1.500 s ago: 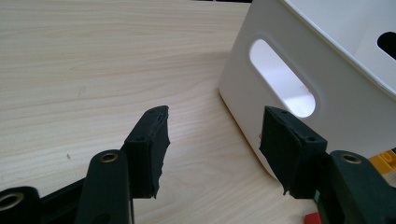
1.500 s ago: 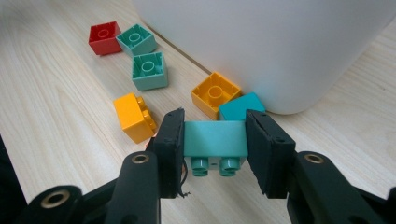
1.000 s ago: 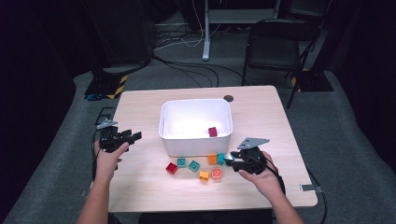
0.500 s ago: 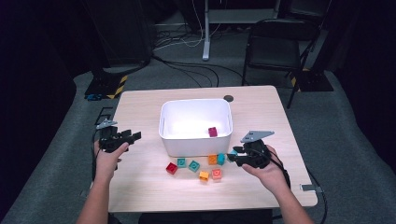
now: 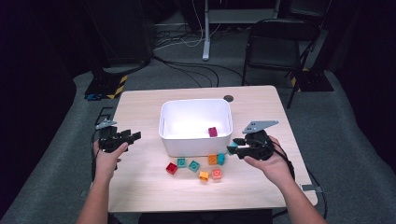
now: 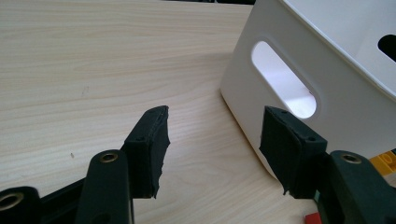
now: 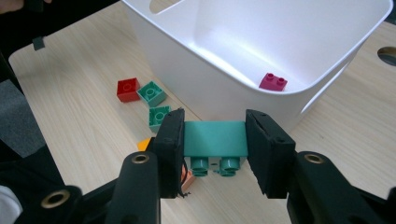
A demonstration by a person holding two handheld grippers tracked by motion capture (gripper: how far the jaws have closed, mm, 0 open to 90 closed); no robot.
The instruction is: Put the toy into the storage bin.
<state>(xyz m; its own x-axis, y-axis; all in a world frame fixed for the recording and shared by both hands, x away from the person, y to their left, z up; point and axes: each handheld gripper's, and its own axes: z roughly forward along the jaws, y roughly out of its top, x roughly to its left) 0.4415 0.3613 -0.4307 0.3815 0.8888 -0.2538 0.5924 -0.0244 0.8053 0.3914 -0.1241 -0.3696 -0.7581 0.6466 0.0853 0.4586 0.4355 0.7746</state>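
My right gripper [image 5: 232, 148] [image 7: 215, 149] hovers above the table at the bin's front right corner, shut on a teal-green brick [image 7: 215, 139] whose studs point down. The white bin [image 5: 196, 142] [image 7: 210, 79] holds a magenta brick [image 5: 213, 131] [image 7: 273, 81]. Several loose bricks lie in front of the bin: red [image 5: 172, 168] [image 7: 127, 89], teal [image 5: 181, 162], green [image 5: 194, 166], orange [image 5: 212, 159] and others. To the left of the bin my left gripper [image 5: 133, 136] [image 6: 212, 140] is open with nothing between its jaws, facing the bin's handle slot [image 6: 285, 79].
A dark round disc [image 5: 228, 98] sits in the tabletop behind the bin. A black chair [image 5: 273, 42] and cables stand on the floor beyond the table. Bare wood [image 5: 140, 186] lies between the left hand and the bricks.
The right gripper has risen from the table beside the loose bricks, carrying the teal-green brick toward the bin's rim. The left gripper has stayed where it was.
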